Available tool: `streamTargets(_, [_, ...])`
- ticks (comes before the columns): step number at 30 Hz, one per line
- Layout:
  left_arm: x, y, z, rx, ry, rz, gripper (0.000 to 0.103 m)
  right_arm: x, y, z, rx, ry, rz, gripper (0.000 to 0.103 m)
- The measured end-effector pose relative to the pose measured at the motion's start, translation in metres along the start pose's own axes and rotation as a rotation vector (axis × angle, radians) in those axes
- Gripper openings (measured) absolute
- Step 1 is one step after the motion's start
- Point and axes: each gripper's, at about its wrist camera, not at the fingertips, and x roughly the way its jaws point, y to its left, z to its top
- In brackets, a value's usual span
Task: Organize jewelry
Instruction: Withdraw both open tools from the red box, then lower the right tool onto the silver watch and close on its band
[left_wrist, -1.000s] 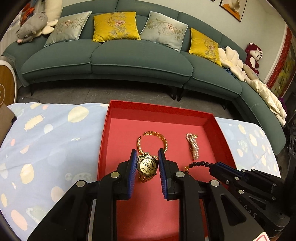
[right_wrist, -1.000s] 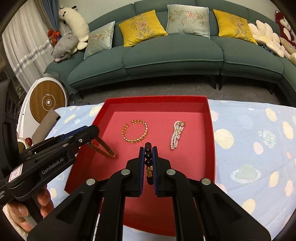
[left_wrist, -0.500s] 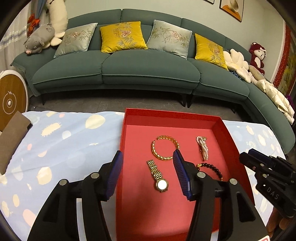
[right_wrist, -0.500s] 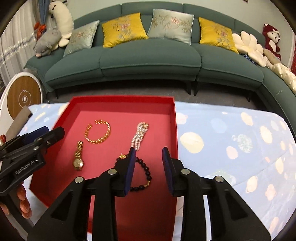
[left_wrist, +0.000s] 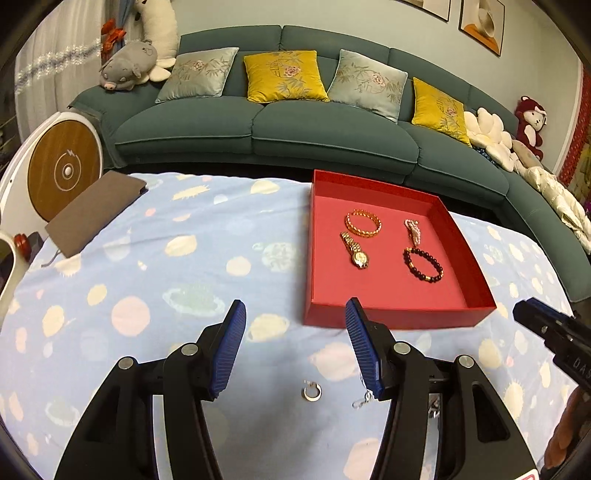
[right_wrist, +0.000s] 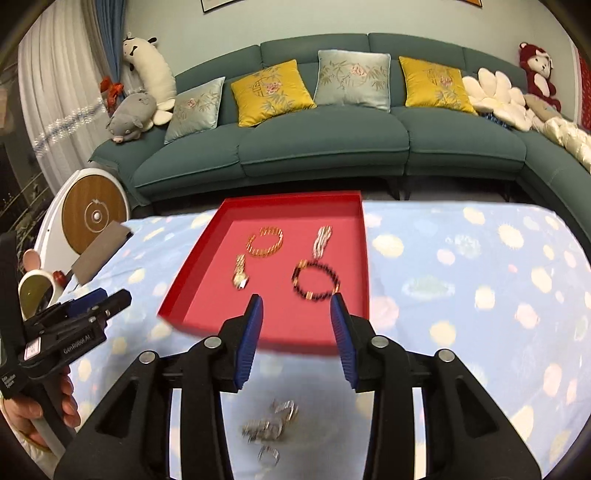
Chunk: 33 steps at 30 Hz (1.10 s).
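1. Two hand-held grippers are in view. The left hand-held gripper has its blue pads spread apart with nothing between them.
2. The right hand-held gripper has its pads apart too and holds nothing. Its jaws have just been opening wider.
3. Both hand-held grippers hang above the surface, which wears a light blue cloth with pale spots. Both sit on the near side of the red tray.
4. A small silver ring lies on the cloth between the left pads, close to the camera. A little silver hook piece lies just beside it, near the right pad.
5. In the right wrist view, a blurry pile of silver pieces lies on the cloth below the pads.
6. The red tray holds four things, all apart from each other. The gold bracelet and the pearl bracelet lie at the far side. The gold watch and the dark bead bracelet lie nearer.
7. A brown flat pouch rests at the far left of the cloth.
8. A long green sofa with yellow and grey pillows stands behind.
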Motion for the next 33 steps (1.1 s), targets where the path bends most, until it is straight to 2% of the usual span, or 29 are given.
streamTargets(3, [-0.001,-0.003,-0.018,0.006,0.026,-0.002,0.054,0.001,-0.001,-0.03,0.01,0.054,0.0,0.037])
streamTargets(6, [-0.003,-0.011,-0.032,0.059,0.022,0.002,0.054,0.013,-0.001,-0.058,0.019,0.129,0.018,0.037])
streamTargets(8, [-0.002,-0.013,-0.038,0.087,0.02,0.013,0.054,0.015,0.001,-0.076,0.003,0.16,0.023,0.037])
streamTargets(11, [0.003,-0.012,-0.046,0.076,0.05,-0.004,0.054,0.02,0.007,-0.089,-0.04,0.181,0.033,0.037])
streamTargets(17, [0.012,-0.012,-0.056,0.089,0.095,-0.024,0.054,0.032,0.016,-0.097,-0.087,0.191,0.06,0.037])
streamTargets(20, [0.015,-0.012,-0.059,0.086,0.118,-0.043,0.054,0.04,0.016,-0.097,-0.098,0.188,0.058,0.041])
streamTargets(26, [0.016,-0.009,-0.061,0.097,0.118,-0.039,0.054,0.048,0.012,-0.097,-0.093,0.188,0.084,0.042])
streamTargets(28, [0.017,-0.007,-0.06,0.091,0.121,-0.038,0.054,0.049,0.016,-0.098,-0.104,0.194,0.095,0.039])
streamTargets(29, [0.017,-0.005,-0.061,0.087,0.123,-0.037,0.054,0.049,0.018,-0.099,-0.109,0.198,0.102,0.034])
streamTargets(33, [0.018,-0.001,-0.062,0.083,0.13,-0.036,0.054,0.049,0.022,-0.099,-0.128,0.194,0.097,0.031])
